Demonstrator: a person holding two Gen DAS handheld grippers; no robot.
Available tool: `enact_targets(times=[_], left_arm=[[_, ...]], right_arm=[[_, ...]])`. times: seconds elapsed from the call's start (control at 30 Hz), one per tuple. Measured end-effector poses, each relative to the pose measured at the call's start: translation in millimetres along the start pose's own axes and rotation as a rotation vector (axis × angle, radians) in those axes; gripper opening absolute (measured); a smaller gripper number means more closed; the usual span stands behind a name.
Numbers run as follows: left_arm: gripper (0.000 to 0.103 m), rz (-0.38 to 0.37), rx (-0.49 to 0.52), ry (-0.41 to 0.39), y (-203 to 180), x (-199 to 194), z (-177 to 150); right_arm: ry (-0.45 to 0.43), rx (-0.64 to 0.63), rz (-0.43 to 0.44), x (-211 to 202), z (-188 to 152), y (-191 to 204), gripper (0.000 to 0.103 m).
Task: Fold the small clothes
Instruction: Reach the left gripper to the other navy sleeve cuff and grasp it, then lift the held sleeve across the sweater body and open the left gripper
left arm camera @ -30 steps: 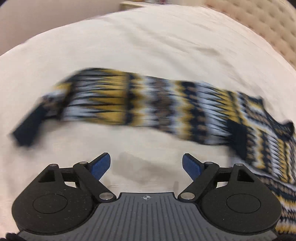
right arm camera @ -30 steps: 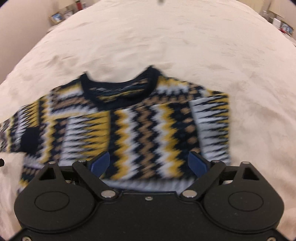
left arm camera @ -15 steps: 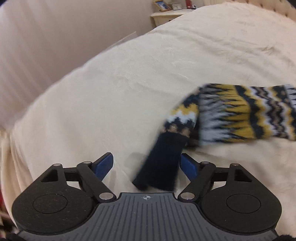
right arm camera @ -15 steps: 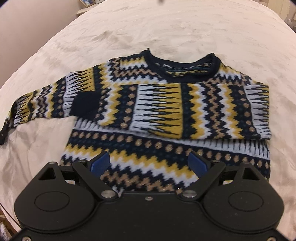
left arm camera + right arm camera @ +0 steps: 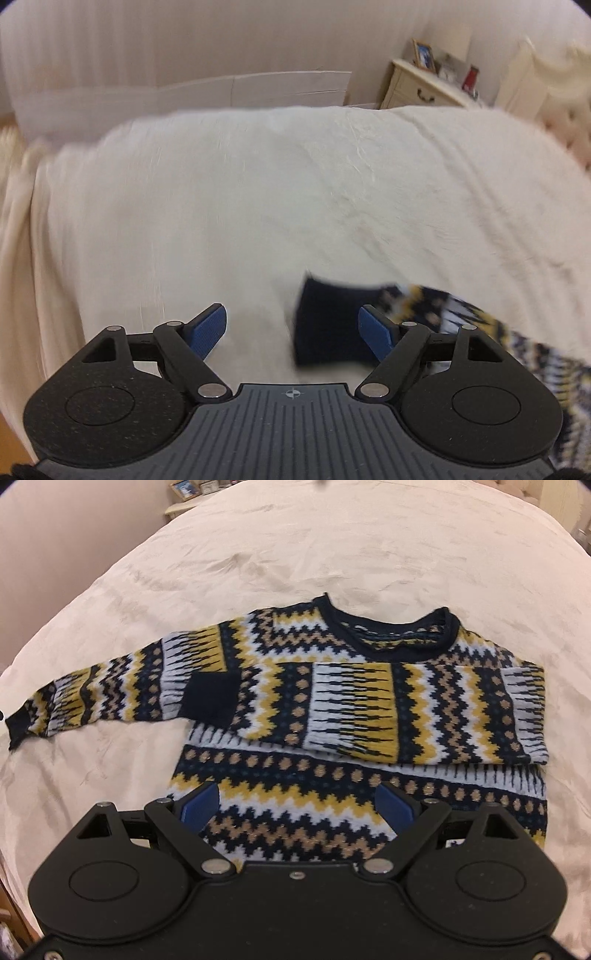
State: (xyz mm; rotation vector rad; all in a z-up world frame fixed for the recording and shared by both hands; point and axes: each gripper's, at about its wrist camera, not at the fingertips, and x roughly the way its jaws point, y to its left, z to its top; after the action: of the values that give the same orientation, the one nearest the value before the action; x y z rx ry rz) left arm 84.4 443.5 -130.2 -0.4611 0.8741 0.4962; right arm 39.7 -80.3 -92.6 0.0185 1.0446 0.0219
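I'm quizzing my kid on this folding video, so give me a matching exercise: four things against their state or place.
1 left sleeve
2 right sleeve
3 left gripper
4 nightstand

A folded across the chest
B open, at the navy cuff
C stretched out flat on the bedspread
D beyond the bed, by the wall

Pairs: 1-C, 2-A, 3-B, 4-D

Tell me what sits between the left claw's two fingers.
In the left wrist view, the sweater sleeve's navy cuff lies between the open left claw's fingers, near the right one; otherwise bare bedspread.
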Motion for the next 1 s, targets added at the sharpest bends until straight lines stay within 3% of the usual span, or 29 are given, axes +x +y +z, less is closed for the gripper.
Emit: enact_targets(times=[0.2,0.47,0.5,0.53,0.6,0.7,0.83,1.0], left_arm=[[0.078,-0.132,-0.066,0.067,-4.9,13.7,-26.8],[0.075,-0.169,-0.182,0.062,-9.2,57.2,-19.9],[0.062,-0.181,-0.195,0.058,-8.1,62.9,-17.3],[0.037,-0.196,-0.205,0.050,-6.3,64.3,-15.8],[0.004,-0.191,-0.213,0.046,-4.6,65.3,-11.8],[0.004,-0.220,-0.209,-0.013,-7.7,51.0,-6.4],[0.004,-0.245,-0.113,-0.070,-30.5,13.7,4.2],[0.004,-0.338,0.002,-0.156,-75.2,-49.5,13.1]], right_arm=[[0.018,-0.039,0.010,3.4,-1.0,12.9,0.092],[0.020,-0.081,0.014,1.1,2.8,19.7,0.092],[0.020,-0.081,0.014,0.8,3.3,19.5,0.092],[0.019,-0.080,0.013,0.6,3.6,19.0,0.092],[0.020,-0.077,0.014,0.5,4.0,17.4,0.092],[0.021,-0.069,0.017,0.0,3.2,13.6,0.092],[0.025,-0.051,0.025,1.8,0.0,5.4,0.092],[0.031,-0.029,0.044,6.0,-8.3,-10.1,0.092]])
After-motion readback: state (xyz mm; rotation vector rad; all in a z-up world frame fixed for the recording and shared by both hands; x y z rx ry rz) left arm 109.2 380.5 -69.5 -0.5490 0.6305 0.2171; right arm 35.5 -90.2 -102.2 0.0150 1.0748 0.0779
